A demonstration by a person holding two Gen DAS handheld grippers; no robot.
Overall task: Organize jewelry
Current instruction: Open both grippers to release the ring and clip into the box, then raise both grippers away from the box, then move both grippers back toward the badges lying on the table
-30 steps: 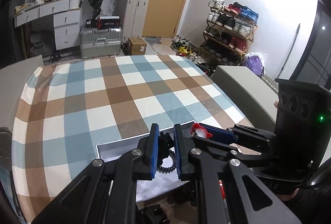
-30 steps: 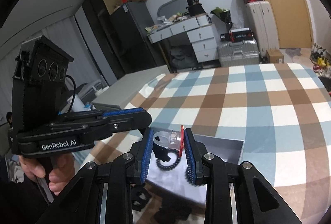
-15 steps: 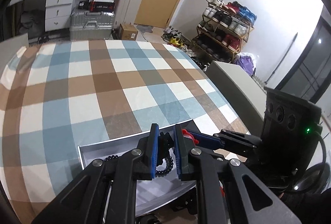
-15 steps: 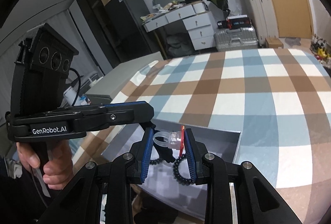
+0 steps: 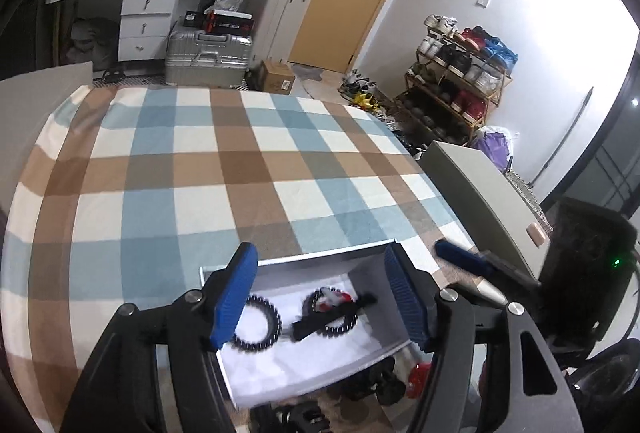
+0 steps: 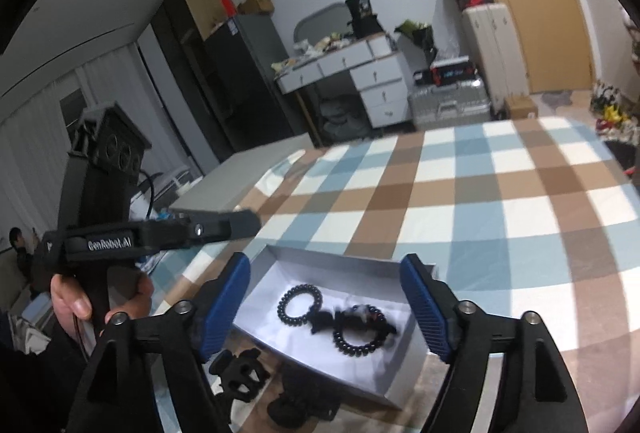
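Observation:
A shallow grey box [image 5: 320,260] [image 6: 340,261] with a white lining sits at the near edge of the checked tablecloth. In it lie a black spiral hair tie [image 5: 256,325] [image 6: 300,305], a black bead bracelet [image 5: 332,313] [image 6: 358,333], a black clip [image 5: 332,315] and a small clear-and-red piece [image 5: 334,297], blurred. My left gripper [image 5: 320,297] is open and empty above the box. My right gripper [image 6: 330,307] is open and empty above the box. The left gripper also shows in the right wrist view [image 6: 224,225], and the right gripper in the left wrist view [image 5: 460,261].
More black pieces and a red one [image 5: 418,377] lie on the cloth in front of the box [image 6: 240,373]. The checked tablecloth [image 5: 200,173] stretches beyond. A grey cabinet [image 5: 480,193] stands to the right, a grey surface [image 6: 240,177] to the left.
Both grippers have opened wide. The black clip and the clear-and-red piece they held now lie in the box with the bracelet.

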